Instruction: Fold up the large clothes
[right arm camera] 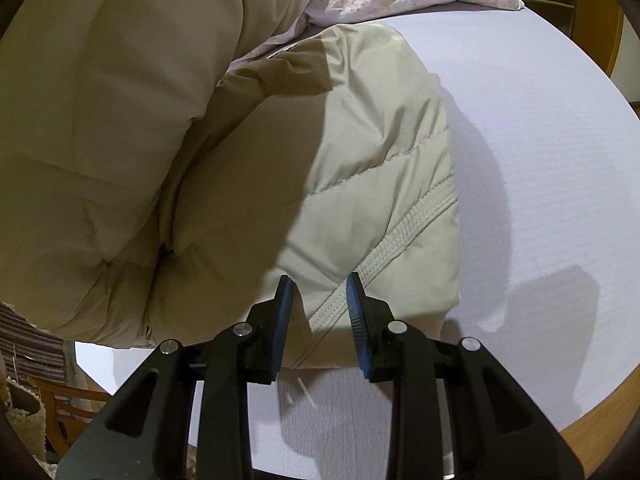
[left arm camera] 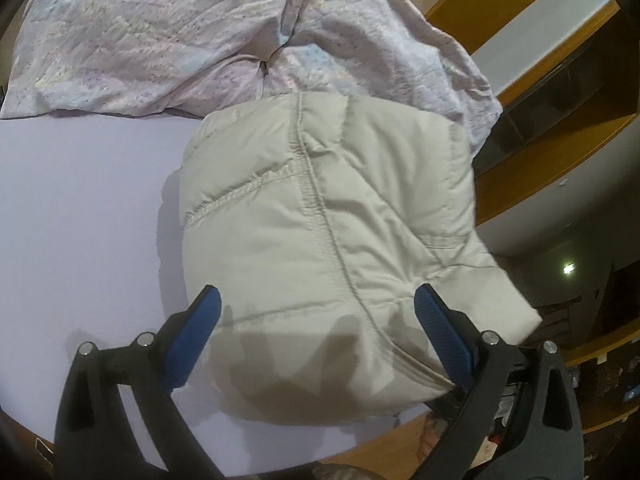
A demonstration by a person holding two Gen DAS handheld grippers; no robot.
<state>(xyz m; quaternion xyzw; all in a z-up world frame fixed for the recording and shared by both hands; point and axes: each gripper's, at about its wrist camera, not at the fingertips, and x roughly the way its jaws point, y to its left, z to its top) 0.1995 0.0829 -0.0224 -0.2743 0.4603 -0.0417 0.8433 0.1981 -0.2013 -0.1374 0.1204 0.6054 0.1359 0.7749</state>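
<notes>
Two grippers over the cream puffer jacket on the bed: left gripper fingers spread wide, right gripper fingers partly apart, pinching nothing, seemingly steadying the fold.

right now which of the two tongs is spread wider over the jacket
The left tongs: their blue pads stand far apart, straddling the beige puffer jacket. The right tongs leave only a narrow gap over the jacket's zipper edge.

Pale lilac bed sheet, crumpled pastel duvet, wooden shelving, possibly a chair
</notes>
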